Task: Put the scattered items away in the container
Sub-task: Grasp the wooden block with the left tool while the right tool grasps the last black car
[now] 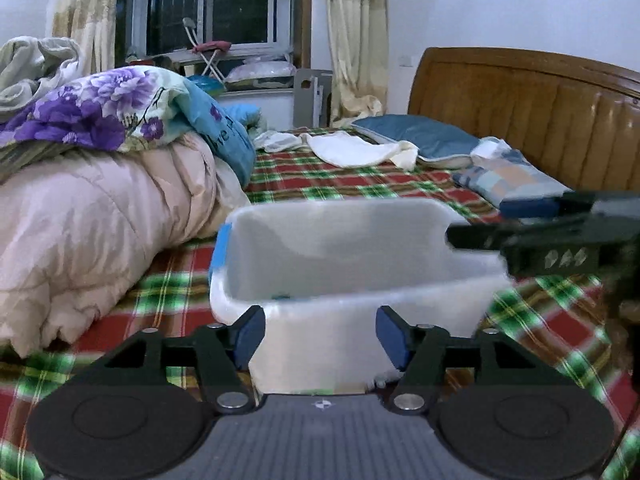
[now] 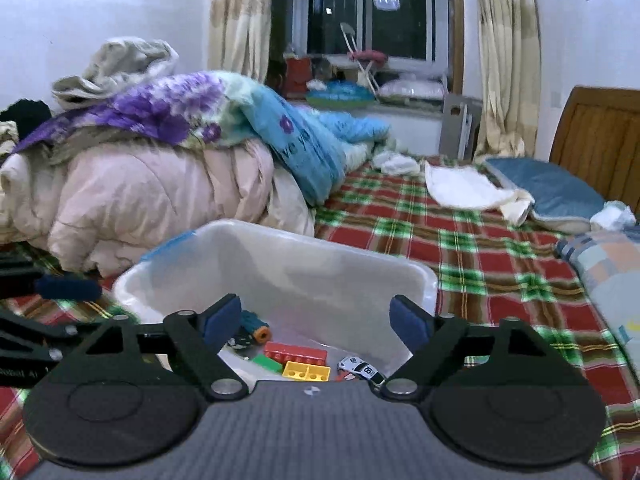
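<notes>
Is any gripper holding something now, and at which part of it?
Nothing is held. The left gripper and the right gripper are both open, with nothing between their pads; the toys lie in the bin.

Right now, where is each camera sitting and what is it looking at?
Left wrist: rides the left tongs, low before the white bin, facing its outer wall; the right tongs poke in at right.
Right wrist: rides the right tongs, above the bin, seeing toys inside.
Both share the bin and the plaid bed.

Left hand-held gripper point(image 1: 320, 334) and right hand-held gripper point(image 2: 316, 322), black linkages, blue pads point(image 1: 250, 334), silver pivot screws
</notes>
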A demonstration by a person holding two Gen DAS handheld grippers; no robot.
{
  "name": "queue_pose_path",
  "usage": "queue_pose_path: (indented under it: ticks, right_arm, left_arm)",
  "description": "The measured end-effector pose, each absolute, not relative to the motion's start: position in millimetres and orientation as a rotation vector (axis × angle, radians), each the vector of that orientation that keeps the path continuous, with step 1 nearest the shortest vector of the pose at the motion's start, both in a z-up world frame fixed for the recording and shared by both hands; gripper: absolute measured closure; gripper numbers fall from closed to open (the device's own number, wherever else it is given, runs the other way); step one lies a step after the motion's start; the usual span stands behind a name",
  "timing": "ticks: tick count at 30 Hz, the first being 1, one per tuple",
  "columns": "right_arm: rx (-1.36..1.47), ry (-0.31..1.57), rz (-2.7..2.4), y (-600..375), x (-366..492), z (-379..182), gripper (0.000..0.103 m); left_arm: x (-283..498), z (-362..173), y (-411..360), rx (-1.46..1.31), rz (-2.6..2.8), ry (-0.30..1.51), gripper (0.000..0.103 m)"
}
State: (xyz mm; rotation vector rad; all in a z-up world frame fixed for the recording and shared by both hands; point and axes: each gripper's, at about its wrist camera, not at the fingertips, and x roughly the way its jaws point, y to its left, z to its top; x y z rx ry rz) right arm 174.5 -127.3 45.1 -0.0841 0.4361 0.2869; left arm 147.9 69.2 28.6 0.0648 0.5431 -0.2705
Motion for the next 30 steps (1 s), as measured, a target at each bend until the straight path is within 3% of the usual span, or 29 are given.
queue_pose_path:
  ticks: [6, 11, 18, 22, 24, 25, 30]
  right_arm:
    - [-0.09, 0.393, 0.312, -134, 133, 22, 0.017]
    - [-0.099, 0.503, 0.329, -135, 120, -29, 0.017]
    - [-0.038, 0.646, 0.309, -144, 114, -88, 0.018]
    - [-0.067, 0.62, 0.319, -144, 107, -102, 0.016]
    - [-0.094, 0.605, 0.324, -143, 104, -105, 0.014]
    - [-0.098, 0.602, 0.324, -142, 105, -105, 0.013]
    - [-0.077, 0.588, 0.318, -131, 116, -104, 0.012]
  left_arm:
    - [135, -25, 69, 0.09, -0.279, 0.642, 0.035]
    - [147, -71, 59, 0.088, -0.296, 0.697, 0.035]
    - [173, -95, 37, 0.082, -0.326, 0.681, 0.036]
    - [189, -100, 32, 0.124, -0.324, 0.678, 0.036]
    - [193, -101, 34, 0.135, -0.328, 0.674, 0.044]
    - [193, -101, 35, 0.139, -0.333, 0.679, 0.067]
    - [183, -103, 51, 0.106, -0.353, 0.691, 0.07]
